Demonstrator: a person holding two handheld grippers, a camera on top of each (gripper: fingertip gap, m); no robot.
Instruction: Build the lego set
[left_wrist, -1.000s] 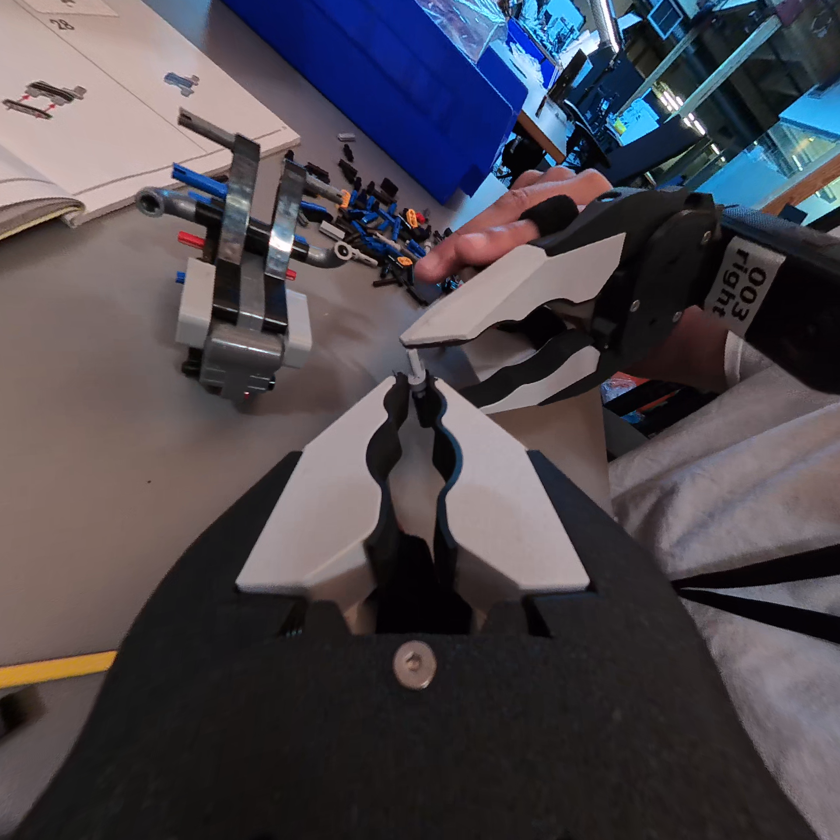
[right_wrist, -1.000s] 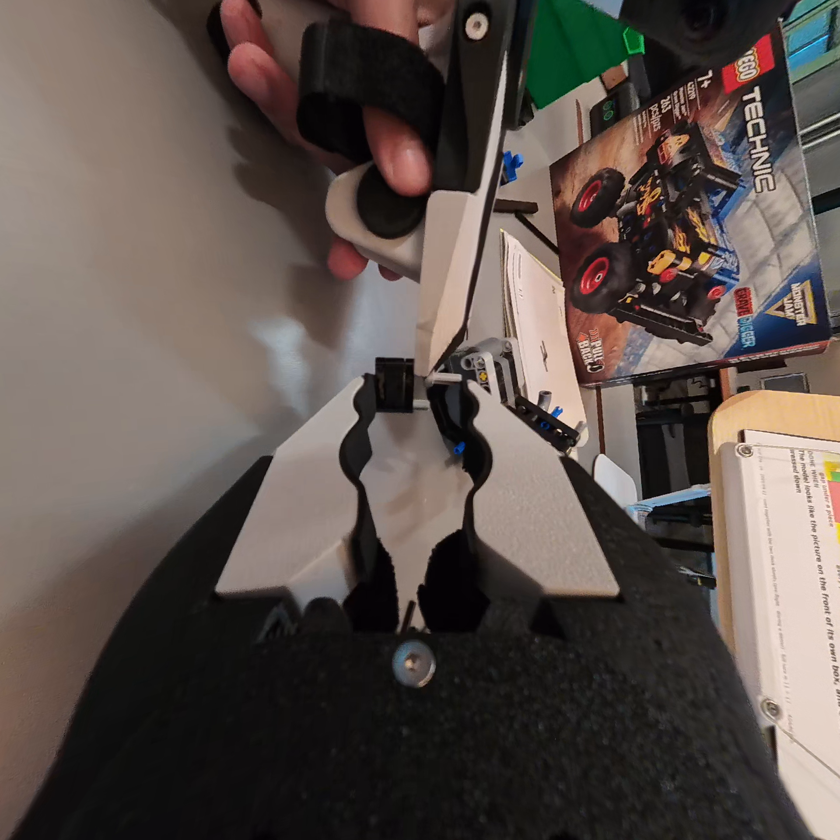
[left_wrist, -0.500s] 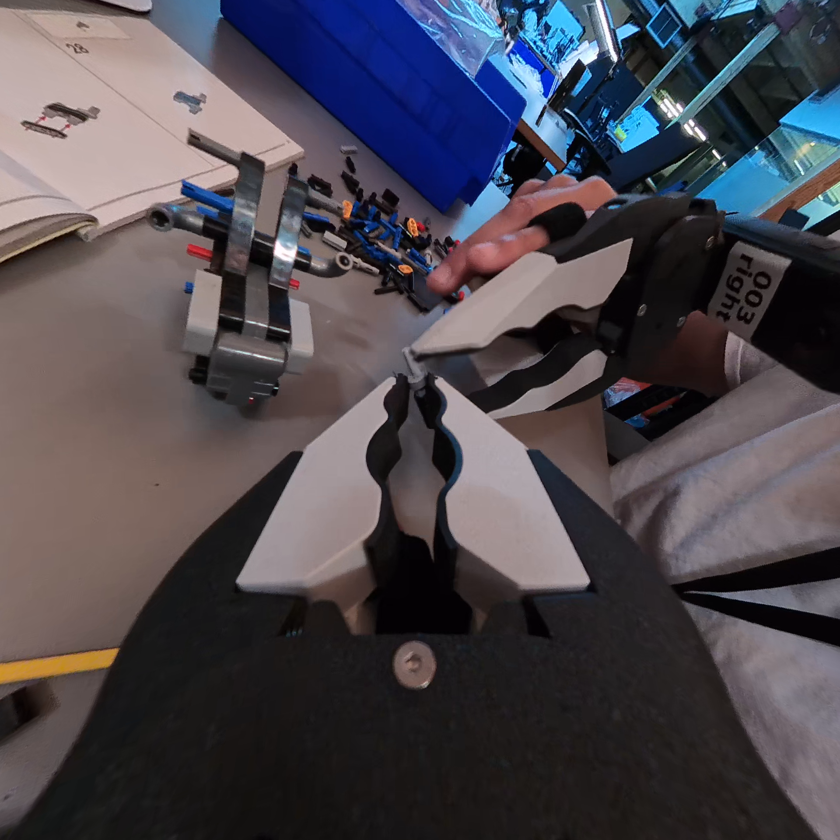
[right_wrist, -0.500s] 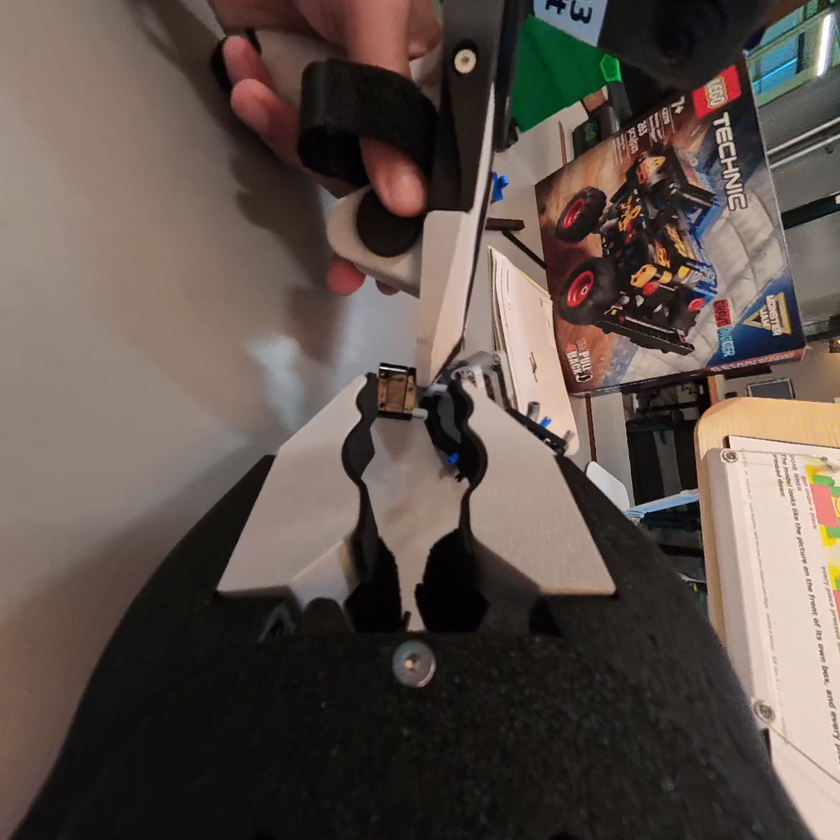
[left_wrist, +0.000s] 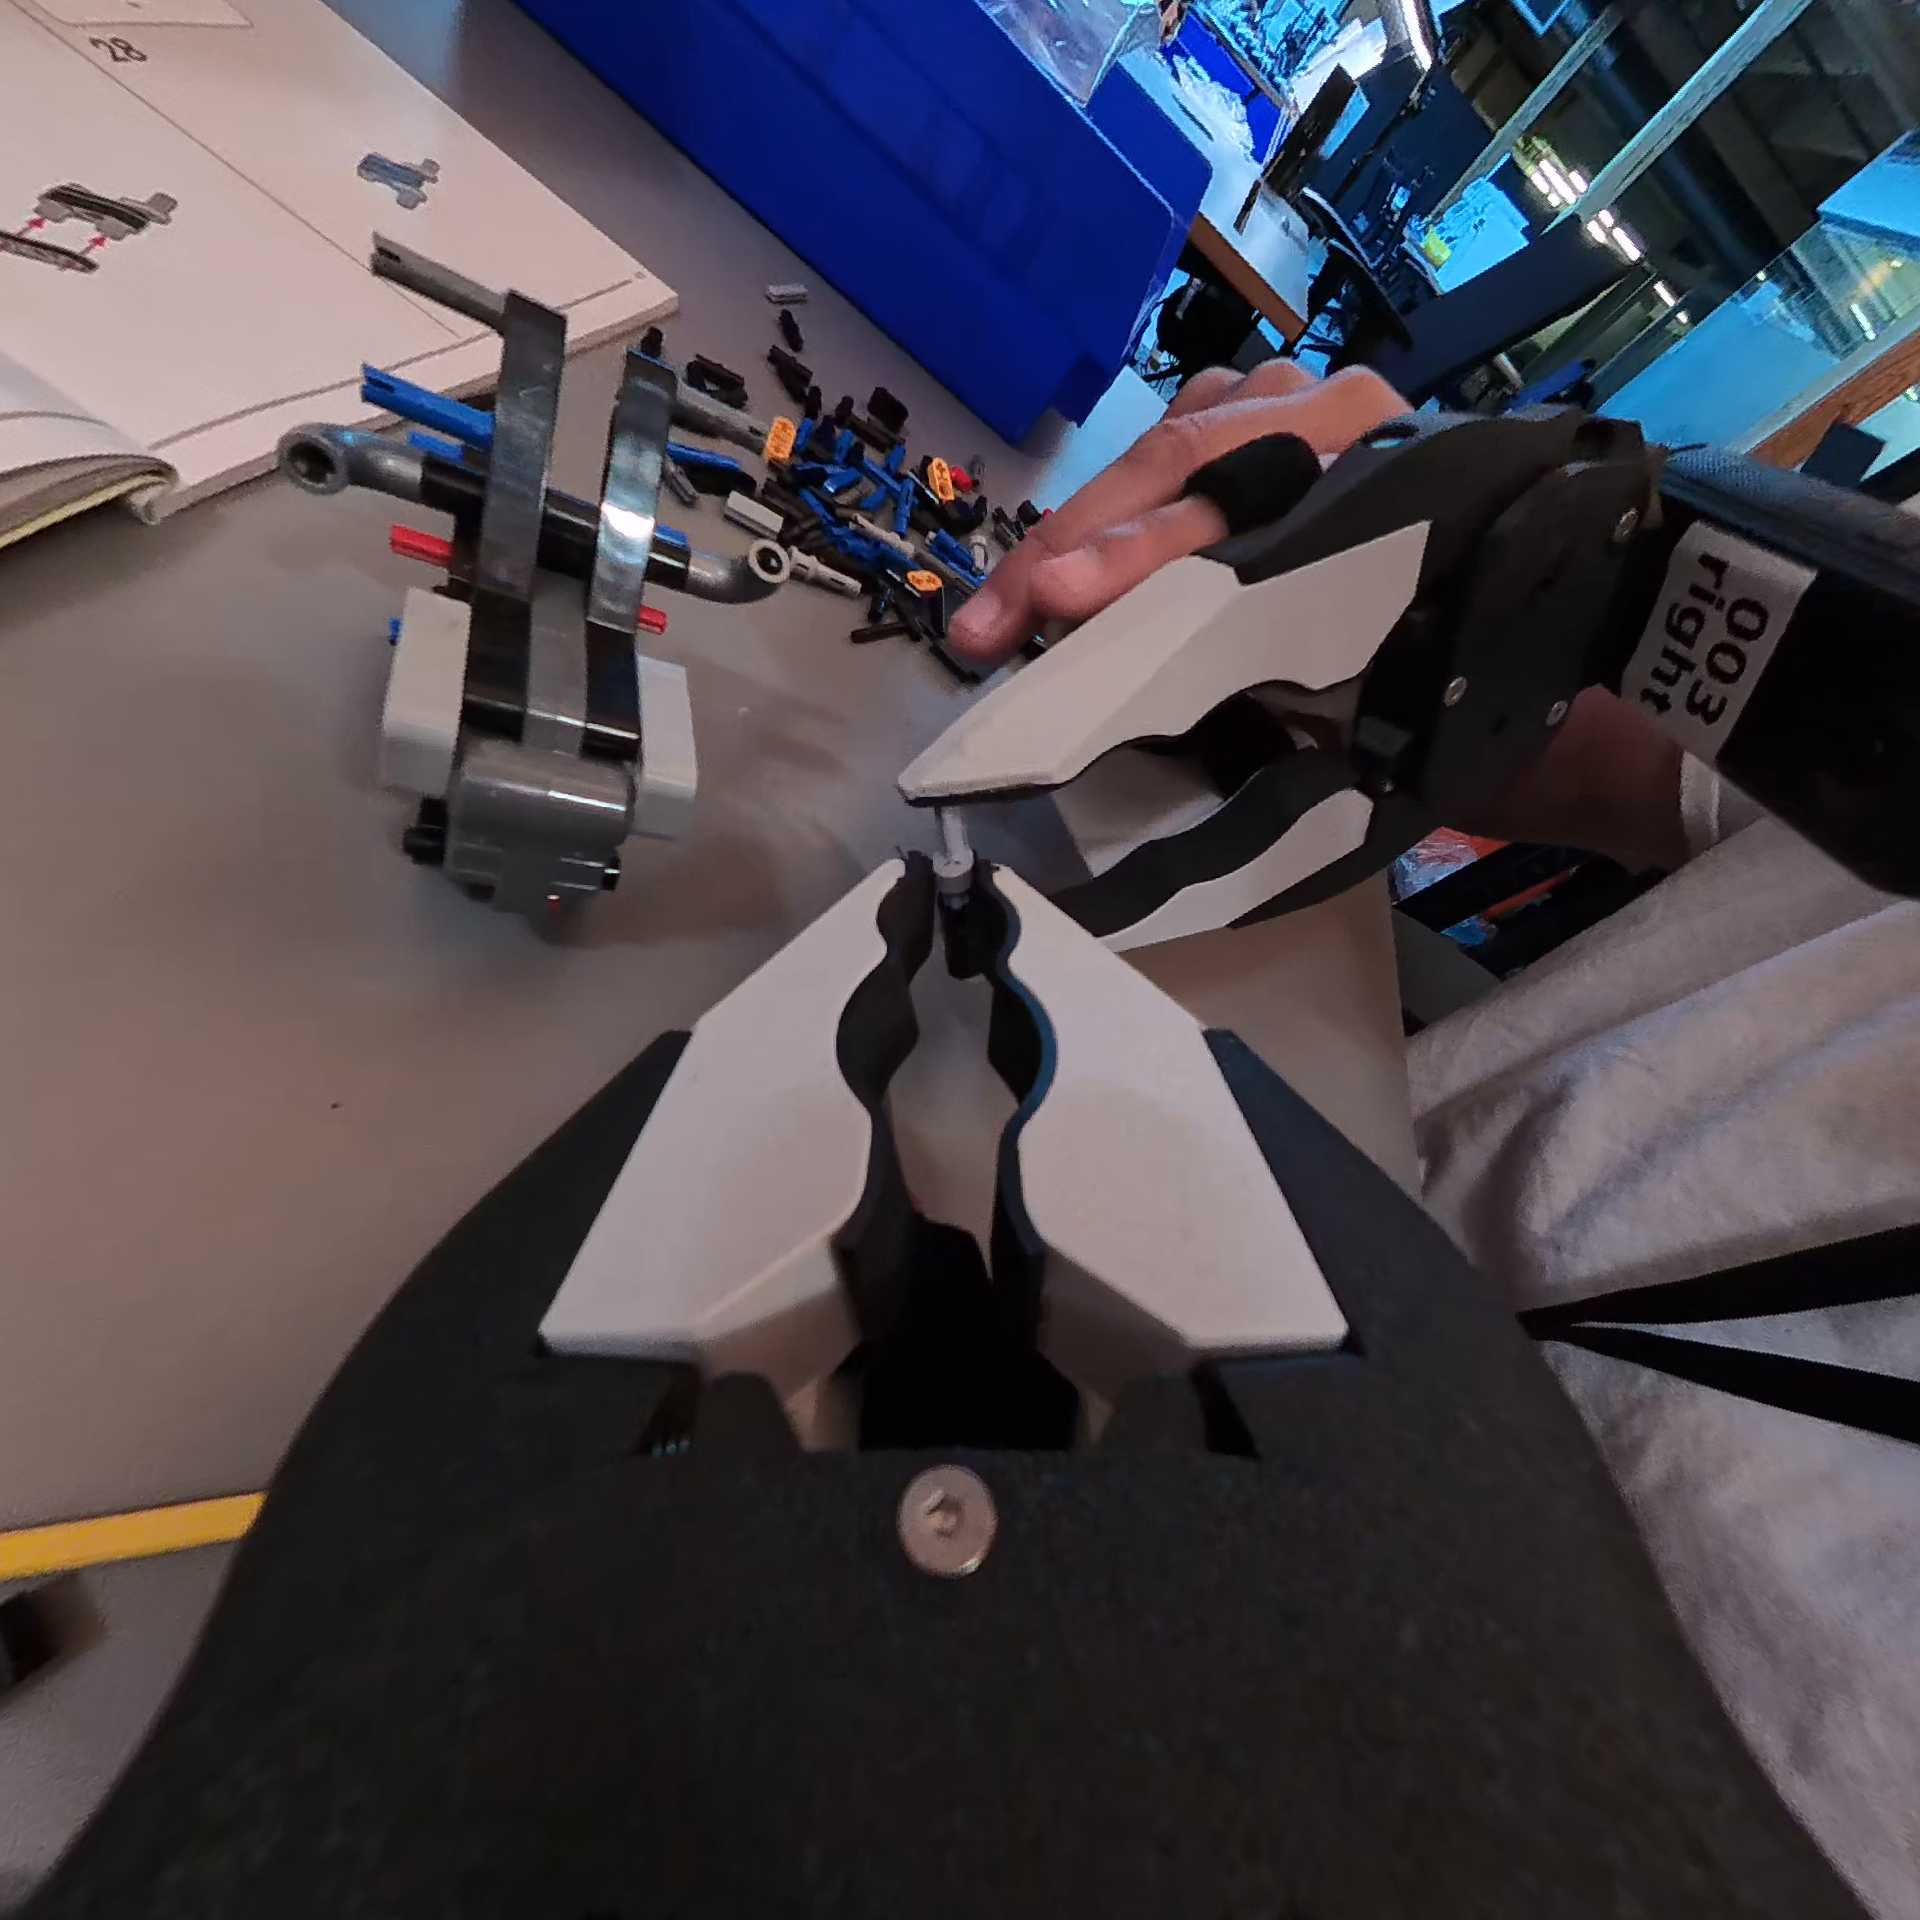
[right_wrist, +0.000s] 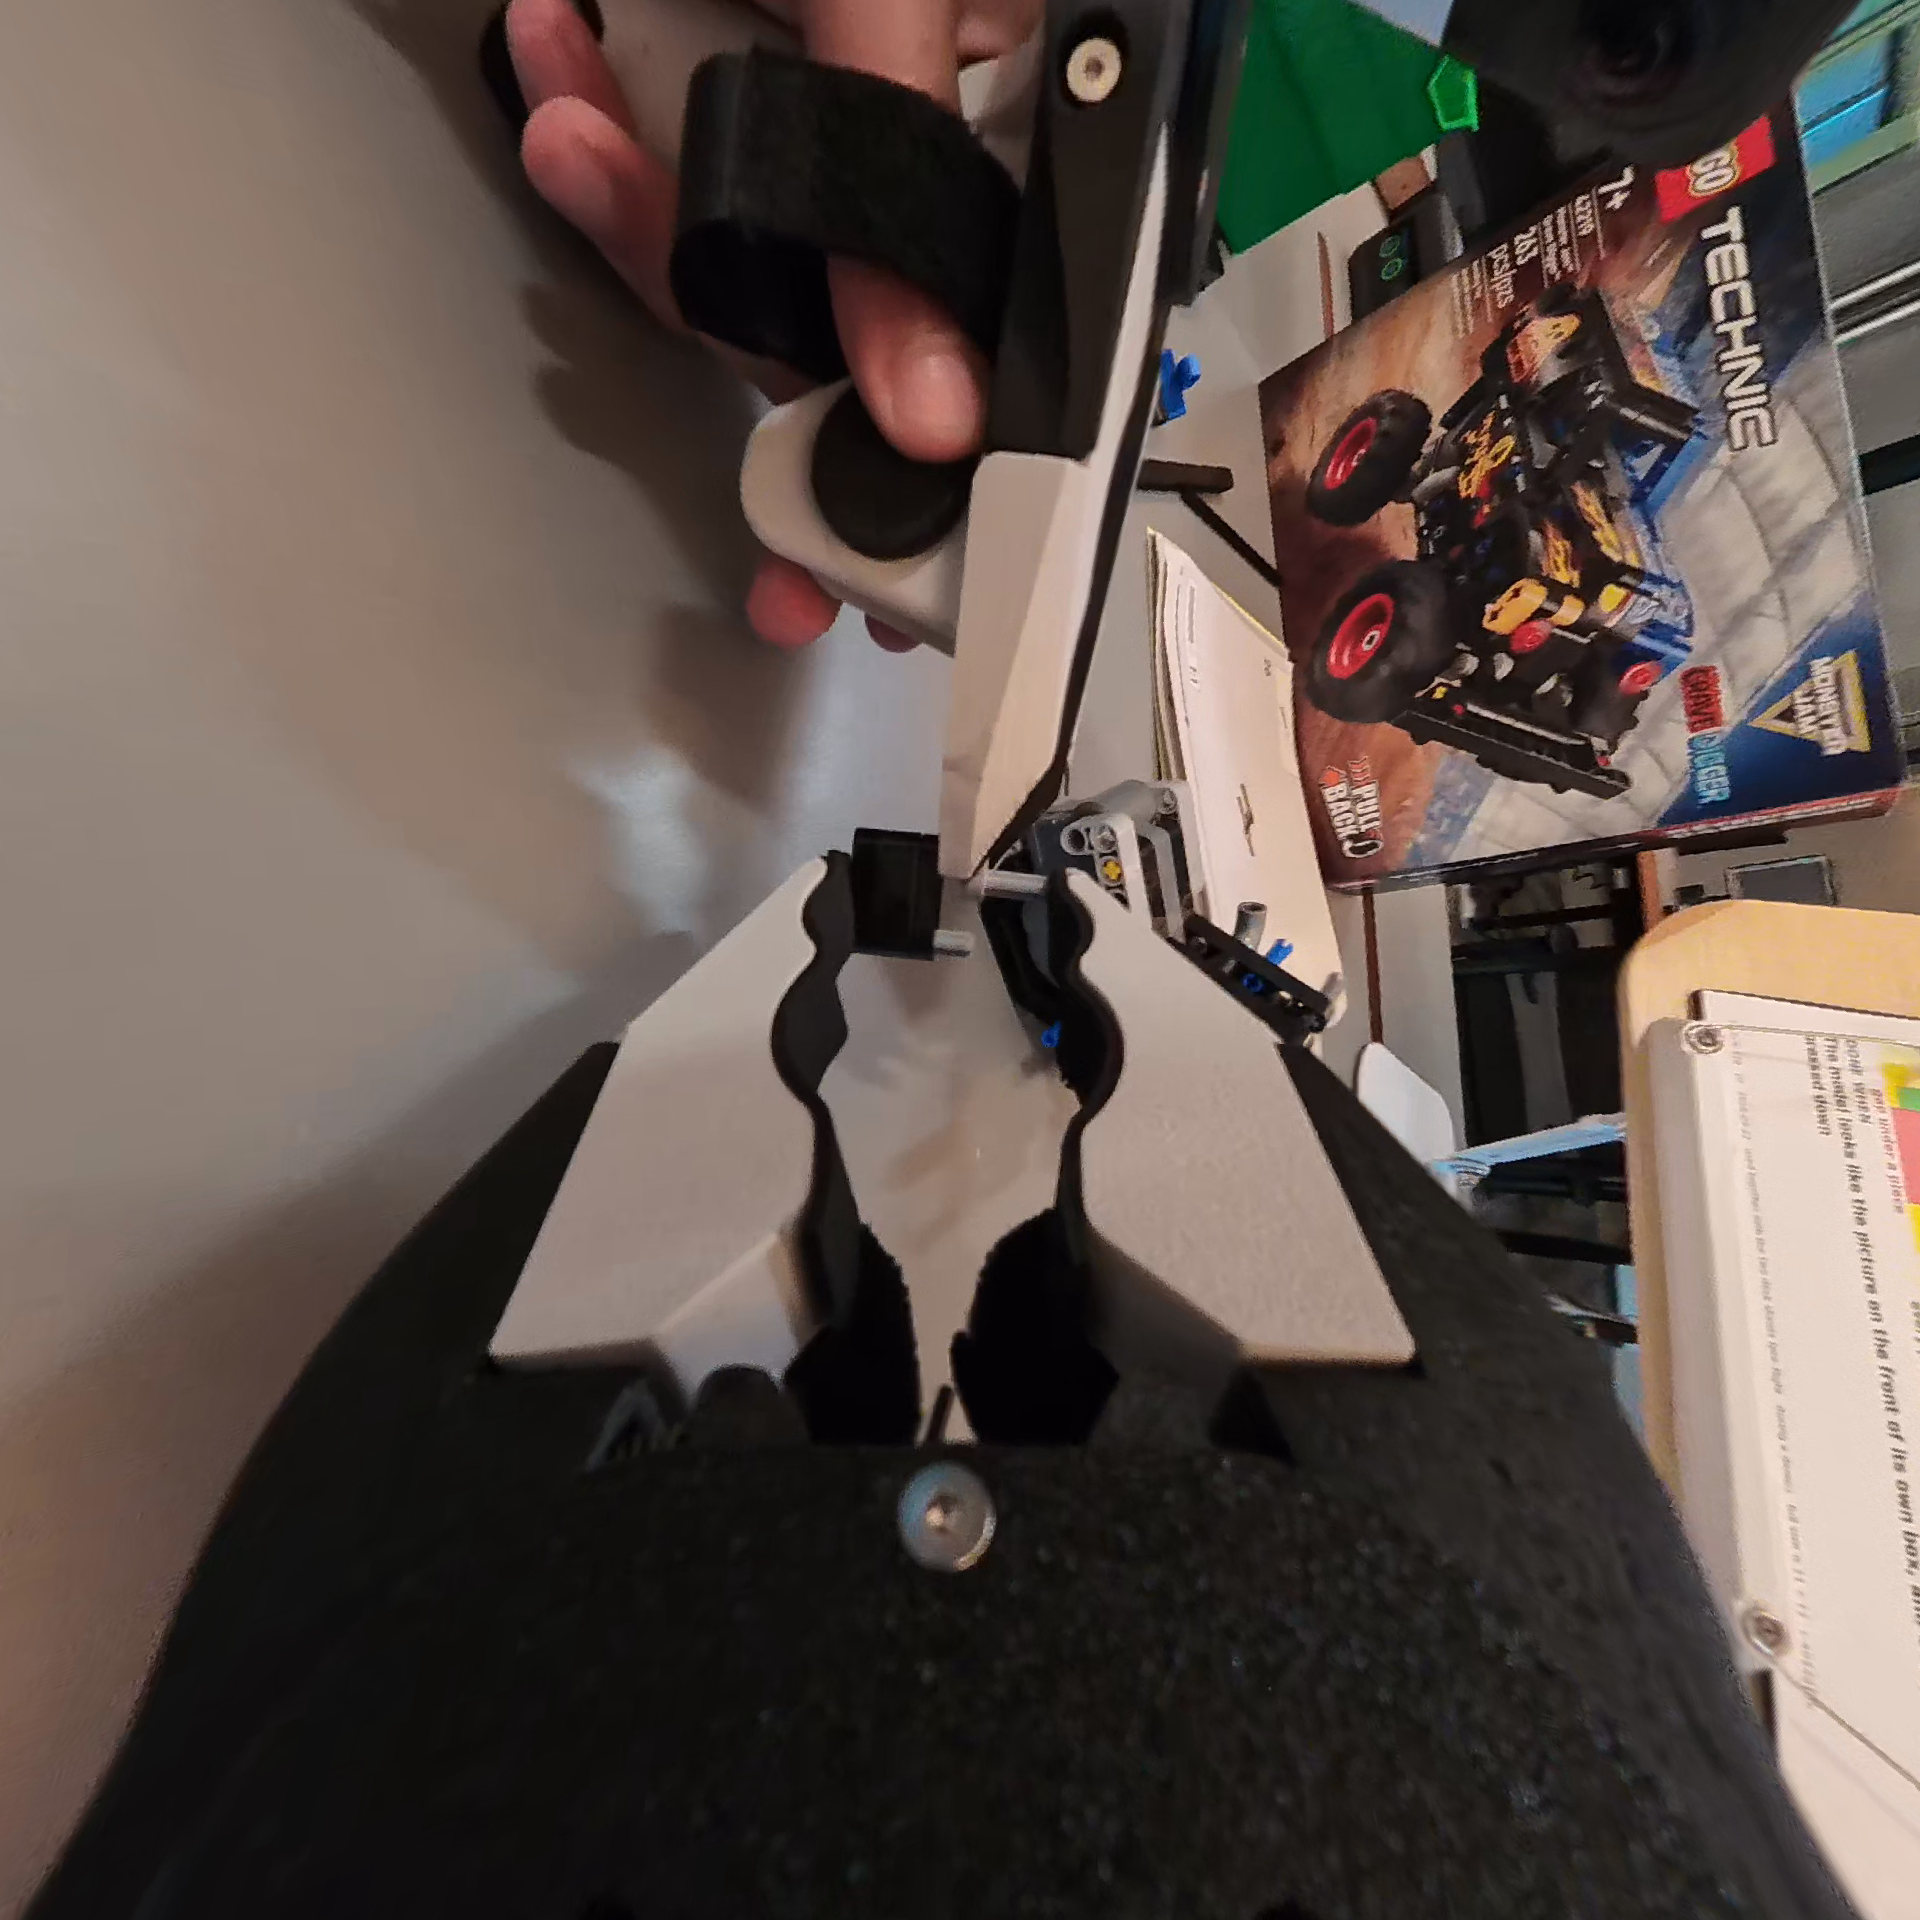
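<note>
My left gripper (left_wrist: 951, 878) is shut on a small black Lego piece (left_wrist: 961, 935) with a grey pin (left_wrist: 951, 836) sticking out of its top. My right gripper (left_wrist: 992, 852) is open and straddles that piece; its upper fingertip (left_wrist: 914, 779) touches the pin's end. In the right wrist view the right gripper (right_wrist: 951, 894) has the black piece (right_wrist: 894, 899) against one finger and the grey pin (right_wrist: 1013, 883) reaching the other. The left gripper (right_wrist: 982, 831) comes in from above. The partly built grey and black model (left_wrist: 540, 665) stands on the table to the left.
A pile of small black, blue and orange parts (left_wrist: 862, 499) lies behind the model. The open instruction booklet (left_wrist: 208, 260) is at the far left, a blue bin (left_wrist: 883, 166) behind. The Lego box (right_wrist: 1579, 499) stands upright. A person's lap (left_wrist: 1662, 1143) is at the right. The grippers are tip to tip, or close to it.
The right gripper's fingers narrowed on the black piece and pin half a second ago, and now stand wider apart again. More of the grey pin shows. The left gripper keeps its hold.
</note>
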